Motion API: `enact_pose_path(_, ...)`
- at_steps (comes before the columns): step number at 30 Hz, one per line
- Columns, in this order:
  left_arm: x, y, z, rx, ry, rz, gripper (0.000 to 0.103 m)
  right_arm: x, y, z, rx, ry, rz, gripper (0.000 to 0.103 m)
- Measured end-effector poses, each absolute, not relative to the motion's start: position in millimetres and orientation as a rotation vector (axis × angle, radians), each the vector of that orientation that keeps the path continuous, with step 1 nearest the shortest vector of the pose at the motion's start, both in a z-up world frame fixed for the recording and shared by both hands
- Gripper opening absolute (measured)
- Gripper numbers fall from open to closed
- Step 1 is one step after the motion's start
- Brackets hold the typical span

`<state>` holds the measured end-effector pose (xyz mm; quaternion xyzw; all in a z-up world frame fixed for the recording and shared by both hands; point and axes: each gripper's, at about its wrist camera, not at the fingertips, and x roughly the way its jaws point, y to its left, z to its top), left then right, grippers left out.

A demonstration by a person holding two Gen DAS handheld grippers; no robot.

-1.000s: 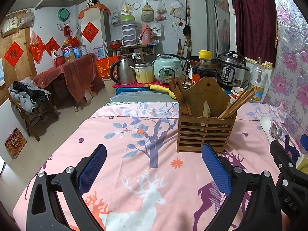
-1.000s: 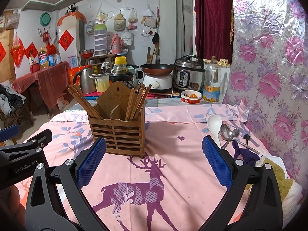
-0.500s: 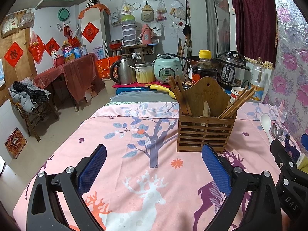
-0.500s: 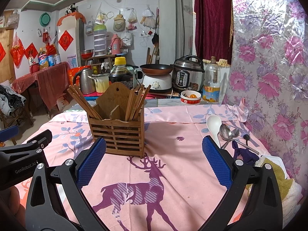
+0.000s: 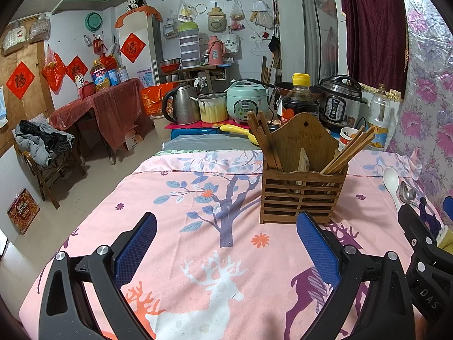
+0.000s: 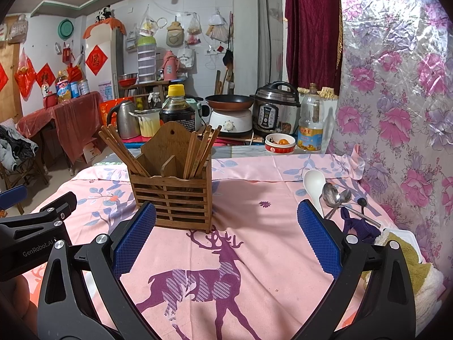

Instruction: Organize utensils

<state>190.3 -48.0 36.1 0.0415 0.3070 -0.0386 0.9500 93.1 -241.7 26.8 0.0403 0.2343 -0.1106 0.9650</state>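
Note:
A slatted wooden utensil holder (image 5: 300, 189) (image 6: 172, 192) stands on the pink tablecloth, with wooden chopsticks (image 5: 264, 138) (image 6: 121, 150) leaning in its left and right compartments. To its right, by the floral wall, lie a white ceramic spoon (image 6: 314, 182) (image 5: 391, 180) and two metal spoons (image 6: 334, 195) (image 5: 406, 194). My left gripper (image 5: 226, 243) is open and empty, low over the cloth in front of the holder. My right gripper (image 6: 226, 238) is also open and empty, with the holder just beyond its left finger and the spoons beyond its right finger.
A folded towel (image 6: 407, 257) and a purple cloth (image 6: 359, 226) lie at the table's right edge. Behind the table stand a soy sauce bottle (image 6: 177, 107), kettle (image 5: 179, 103), rice cooker (image 5: 246, 100), pressure cooker (image 6: 276, 109), oil bottle (image 6: 310, 124) and a small bowl (image 6: 279, 143).

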Motion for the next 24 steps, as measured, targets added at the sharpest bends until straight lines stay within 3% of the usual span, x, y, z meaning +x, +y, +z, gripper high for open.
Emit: enact_pose_path(24, 190.4, -48.8, 36.0, 0.086, 0.624, -0.078, 0.097, 93.2, -241.1, 26.2, 0.08, 0.475, -0.224, 0.096)
